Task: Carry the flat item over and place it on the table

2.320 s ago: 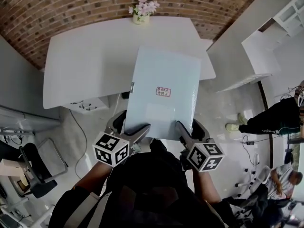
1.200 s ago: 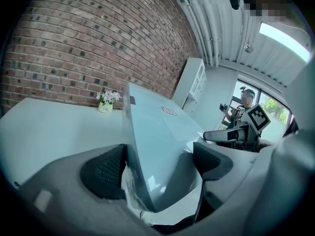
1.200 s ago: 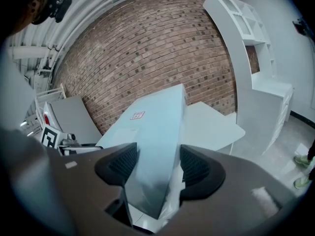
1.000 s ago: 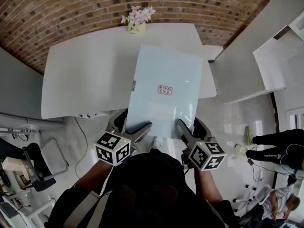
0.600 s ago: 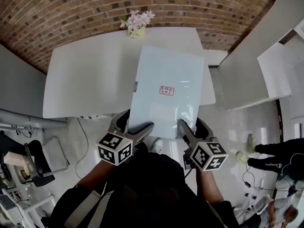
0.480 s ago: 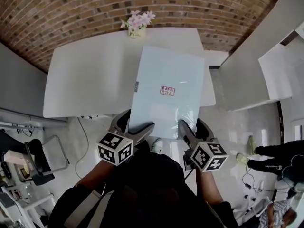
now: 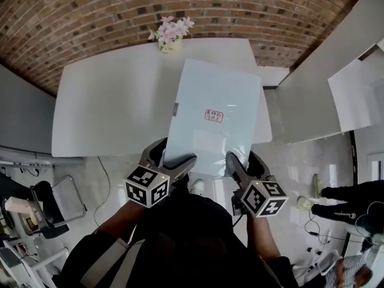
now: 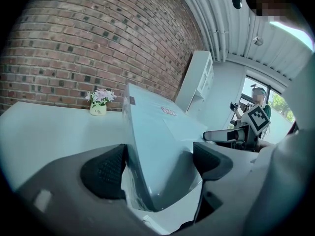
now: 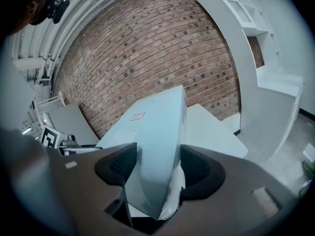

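- A white surface (image 7: 114,101) is seen below.
- A pale blue flat board (image 7: 213,116) is held above its right side.
- The board's near edge is clamped by left tongs (image 7: 170,159) and right tongs (image 7: 247,162); lowering flat is judged next.

Over table (image 7: 114,101), flat panel (image 7: 213,116); flowers (image 7: 170,32) behind.

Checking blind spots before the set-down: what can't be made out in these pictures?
1. Red label print: too small, head view.
2. Table area under the panel: hidden by it, head view.
3. Panel's near edge: covered by left claw and right claw, head view.
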A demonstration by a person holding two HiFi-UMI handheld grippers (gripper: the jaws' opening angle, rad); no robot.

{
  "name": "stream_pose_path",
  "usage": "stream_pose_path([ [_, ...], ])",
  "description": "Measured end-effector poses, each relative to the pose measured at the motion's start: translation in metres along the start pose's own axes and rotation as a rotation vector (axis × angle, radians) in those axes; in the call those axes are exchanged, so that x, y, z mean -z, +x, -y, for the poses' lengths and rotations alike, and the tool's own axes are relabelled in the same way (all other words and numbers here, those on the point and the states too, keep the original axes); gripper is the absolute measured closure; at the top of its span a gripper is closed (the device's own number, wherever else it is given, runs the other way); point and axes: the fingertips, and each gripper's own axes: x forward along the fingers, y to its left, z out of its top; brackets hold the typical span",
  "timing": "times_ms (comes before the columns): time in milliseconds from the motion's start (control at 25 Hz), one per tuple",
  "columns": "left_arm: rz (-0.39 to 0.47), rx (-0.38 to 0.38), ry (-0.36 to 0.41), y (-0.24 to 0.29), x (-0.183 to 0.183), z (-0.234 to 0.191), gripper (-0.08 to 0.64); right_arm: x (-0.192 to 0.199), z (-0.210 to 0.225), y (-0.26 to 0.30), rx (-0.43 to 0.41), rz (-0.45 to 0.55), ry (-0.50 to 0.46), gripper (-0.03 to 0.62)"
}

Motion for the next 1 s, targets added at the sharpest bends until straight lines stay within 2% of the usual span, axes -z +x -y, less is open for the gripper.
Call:
stream_pose_path([
  [480, -0.025, 0.042, -0.033, 0.065, -0.040, -0.054, 0.118, -0.049, 0.022, 0.072, 0.059, -0.039, 0.001, 0.311],
  [1000, -0.048, 0.026, -0.095, 0.122, -0.063, -0.110, 0.118, -0.076, 0.047, 0.151, 0.064, -0.133, 0.014, 0.311],
])
